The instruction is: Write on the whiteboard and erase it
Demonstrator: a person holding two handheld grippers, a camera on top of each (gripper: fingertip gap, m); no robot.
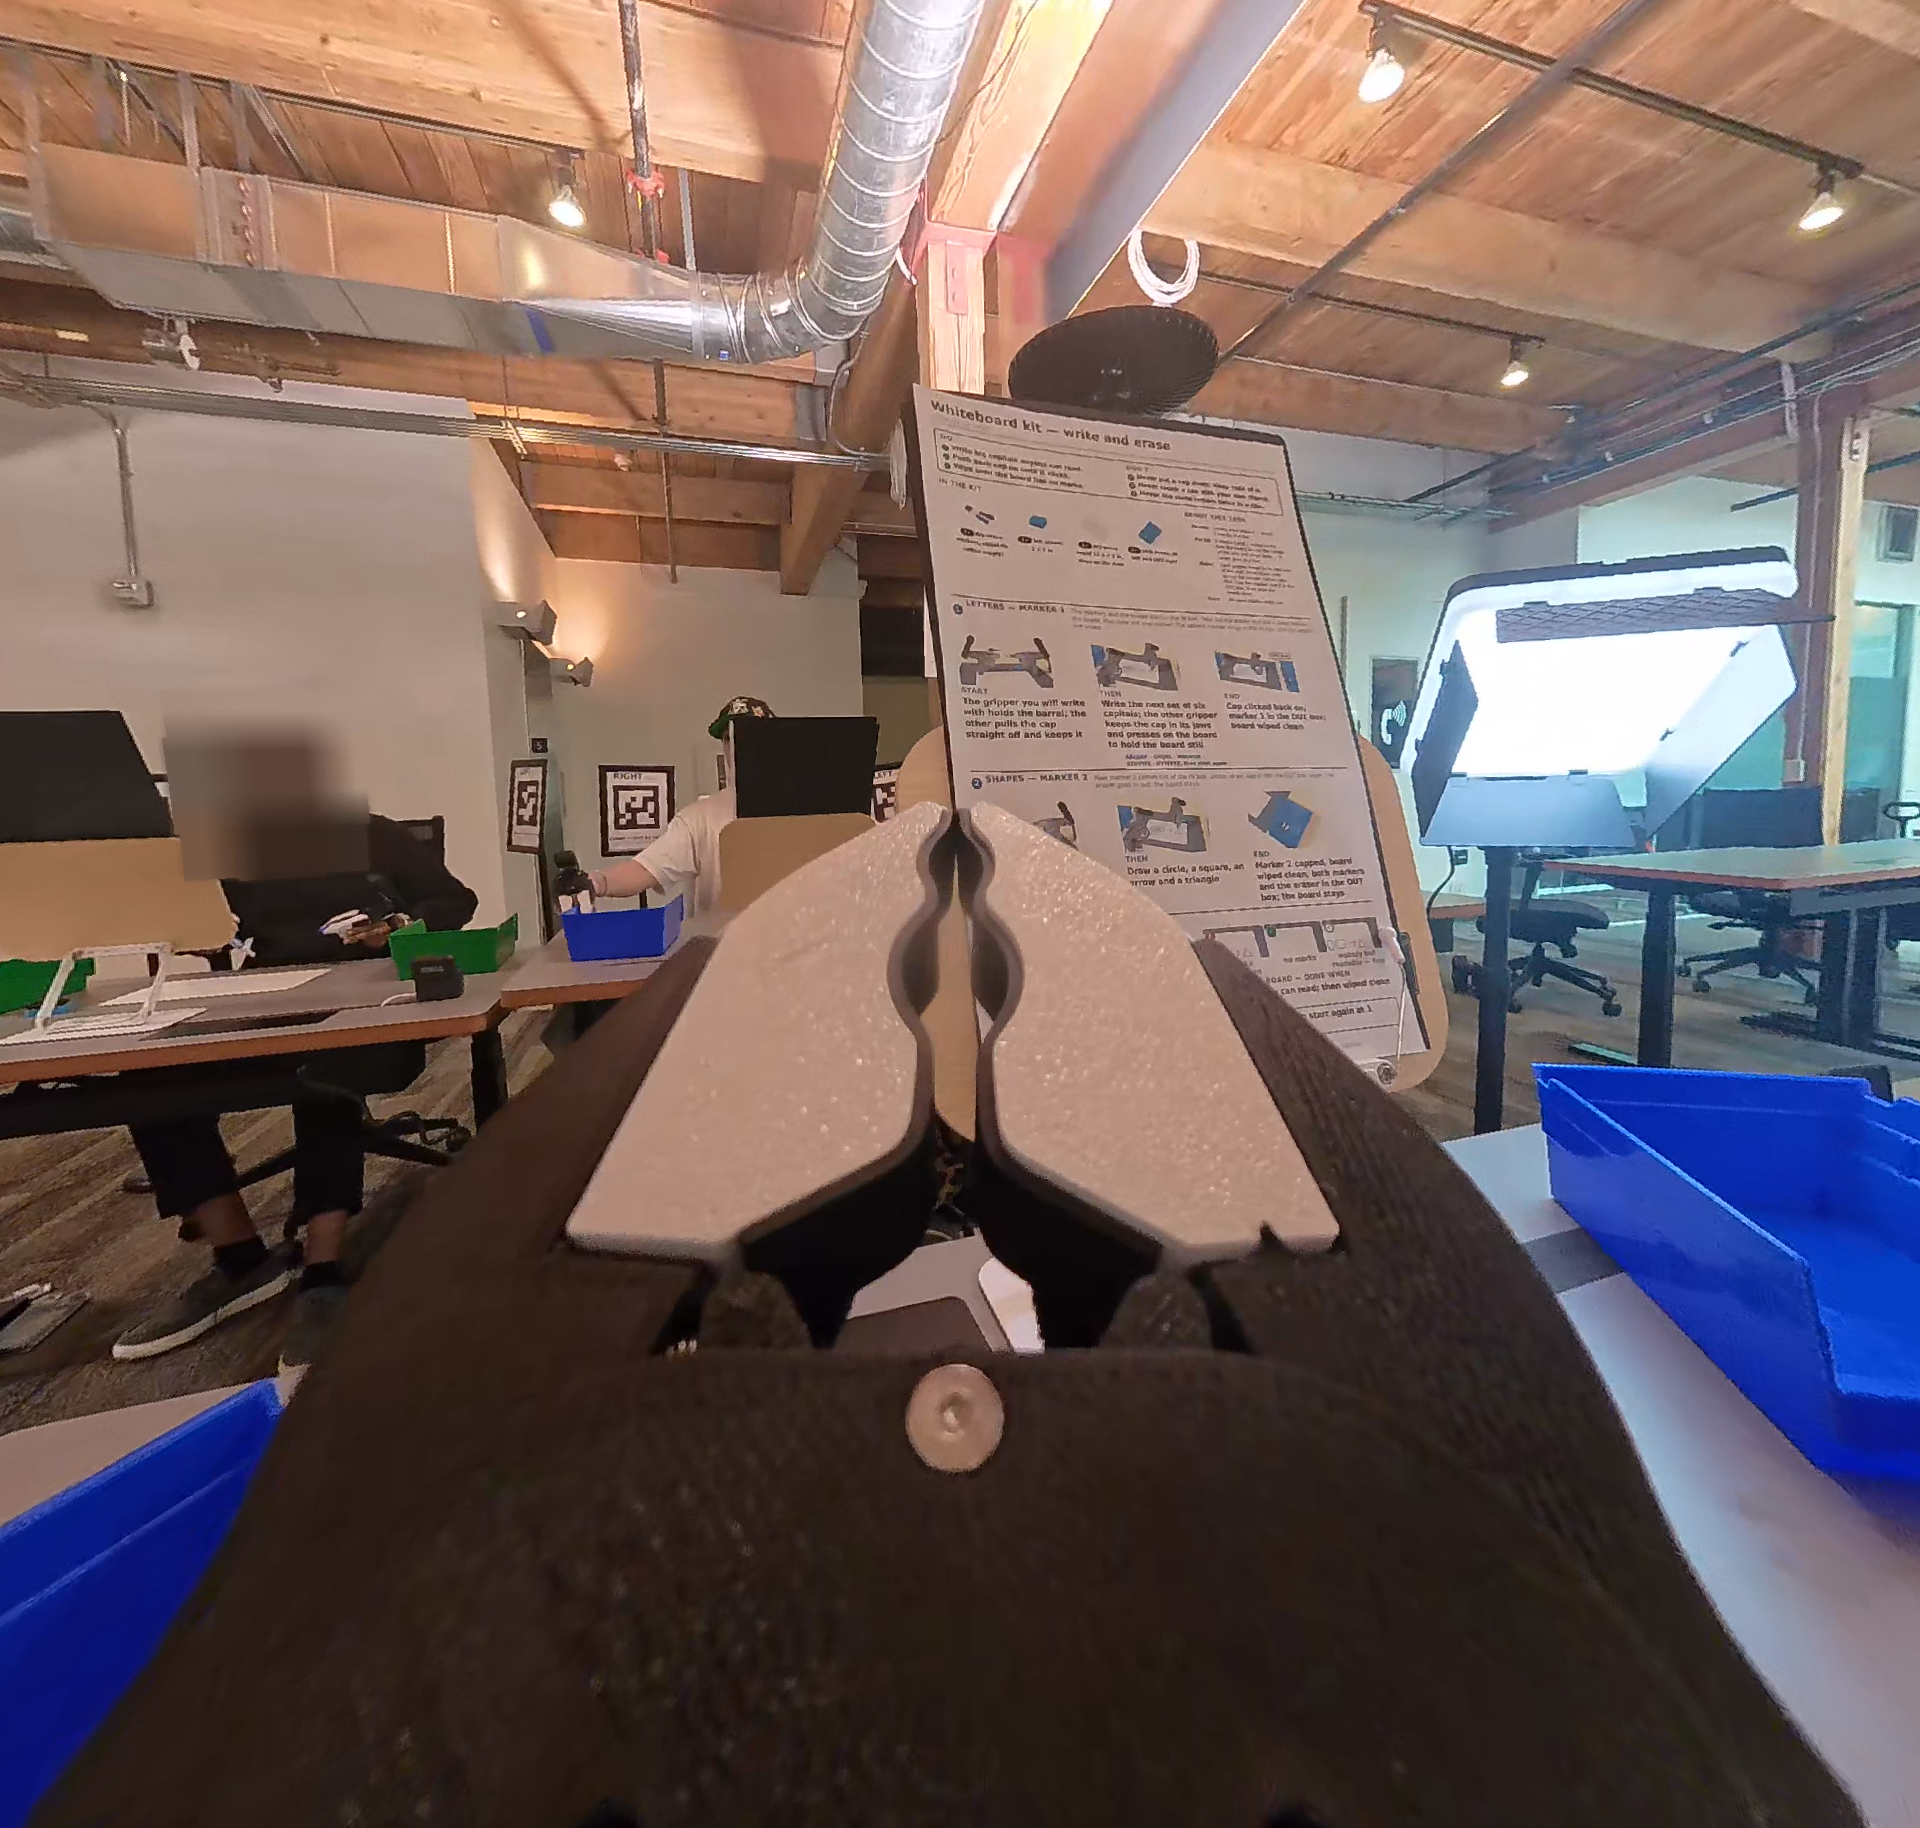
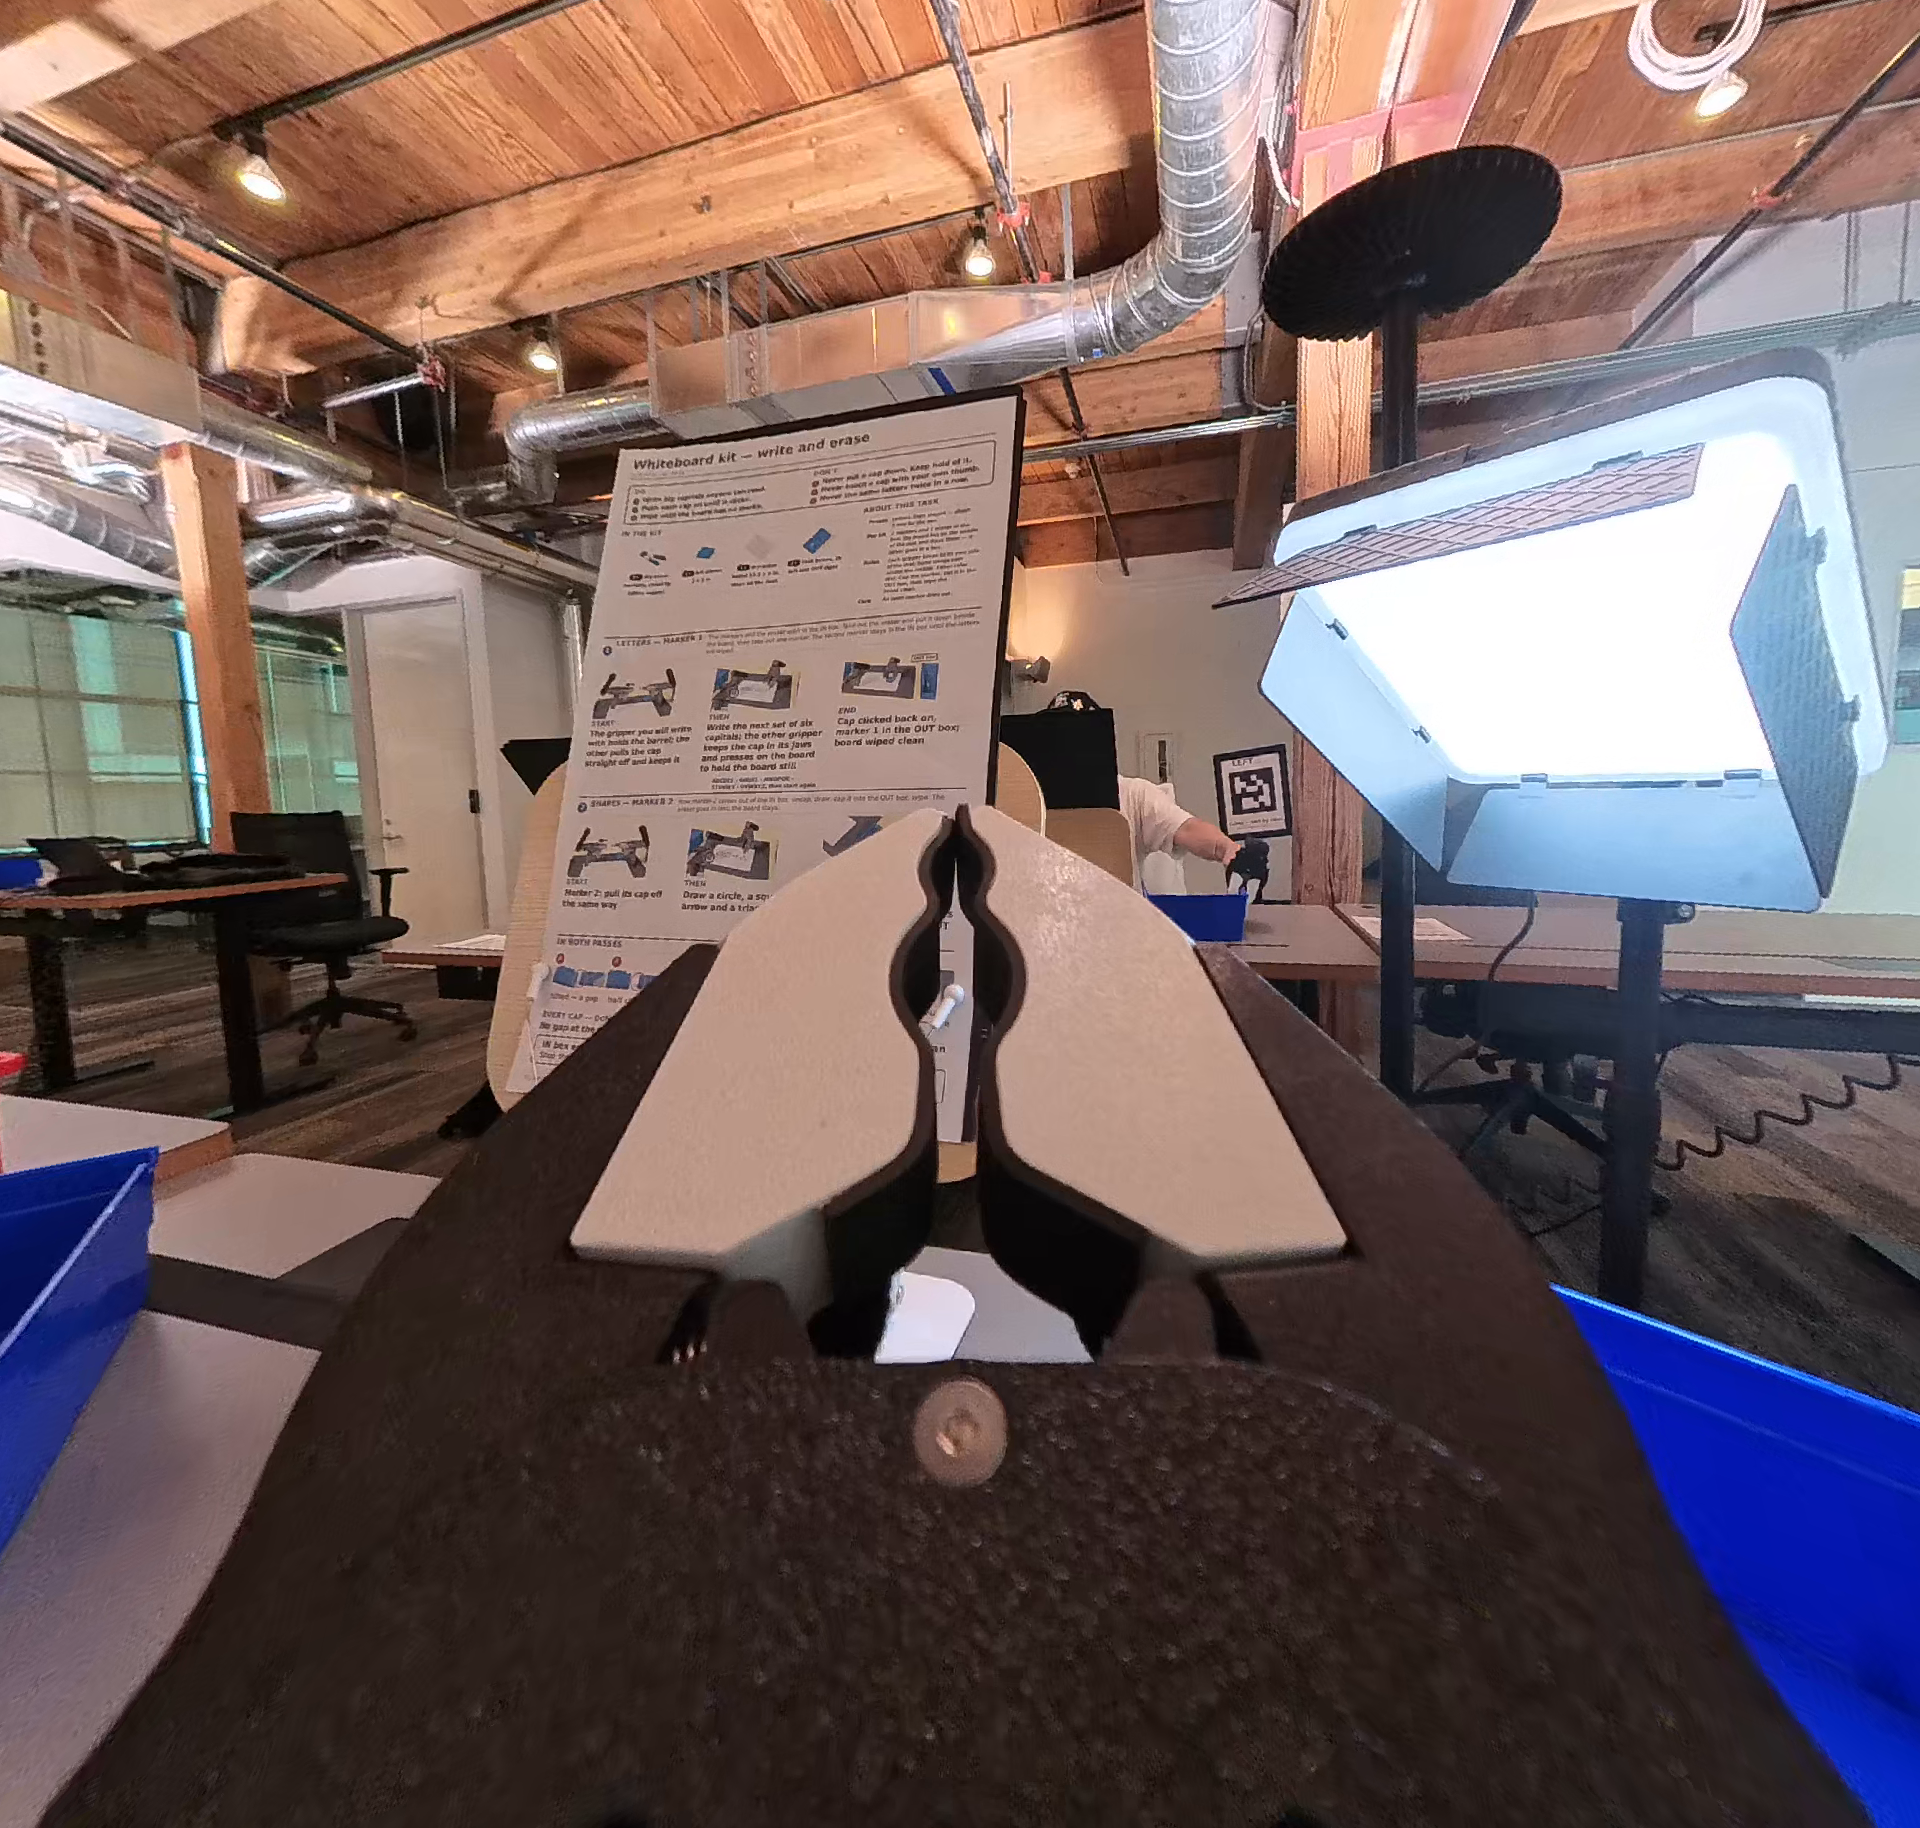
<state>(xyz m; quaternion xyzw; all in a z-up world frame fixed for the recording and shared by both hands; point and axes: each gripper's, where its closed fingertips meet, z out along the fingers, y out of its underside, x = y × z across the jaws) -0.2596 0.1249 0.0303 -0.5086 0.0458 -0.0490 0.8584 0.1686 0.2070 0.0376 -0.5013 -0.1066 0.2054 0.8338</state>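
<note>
Facing: a printed instruction sheet [image 1: 1132, 698] propped upright on a wooden stand, far beyond both tongs.
Left gripper [image 1: 961, 828]: closed, grey fingers [image 1: 800, 1030] meeting at the tips, nothing between them.
Right gripper [image 2: 958, 822]: fingers pressed together too, gripping nothing.
Whiteboard: cannot tell where it lies; only a white patch of tabletop shows under the jaws.
Blue bins [image 1: 1745, 1259]: near left and near right on the grey table [image 1: 1787, 1560].
Studio light [image 2: 1590, 677]: far right, lit.

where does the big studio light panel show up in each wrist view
Left wrist view: studio light panel at the right edge, right of the instruction sheet.
Right wrist view: studio light panel on the upper right, larger, again right of the instruction sheet.
Shared landmark: the black disc on a pole above the sheet.
</note>
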